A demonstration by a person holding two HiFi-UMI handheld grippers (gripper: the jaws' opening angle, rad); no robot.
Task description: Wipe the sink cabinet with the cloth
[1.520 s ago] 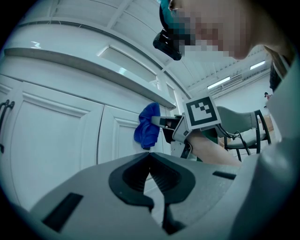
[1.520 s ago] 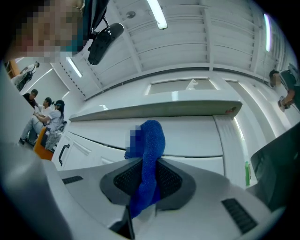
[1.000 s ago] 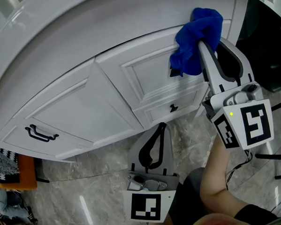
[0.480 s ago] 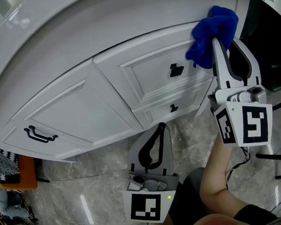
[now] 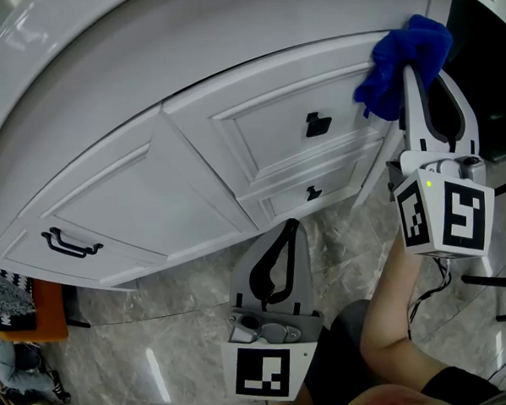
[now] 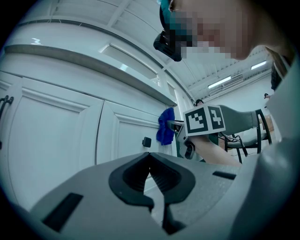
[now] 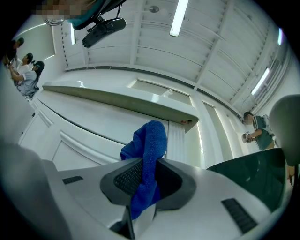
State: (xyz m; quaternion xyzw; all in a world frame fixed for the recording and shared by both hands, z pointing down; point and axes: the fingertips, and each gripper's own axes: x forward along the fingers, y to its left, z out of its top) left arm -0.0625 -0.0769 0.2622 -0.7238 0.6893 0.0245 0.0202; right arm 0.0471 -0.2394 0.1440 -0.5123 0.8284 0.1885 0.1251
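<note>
Right hand-held gripper pinching blue cloth against cabinet top-right corner, just under worktop edge. Right gripper view shows the cloth between the jaws; head view doesn't. Left hand-held gripper pressed together, empty, low over floor.

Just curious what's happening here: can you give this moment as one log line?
right tongs: shut on blue cloth | cloth: at upper right edge of sink cabinet | left tongs: shut, empty, held low
</note>
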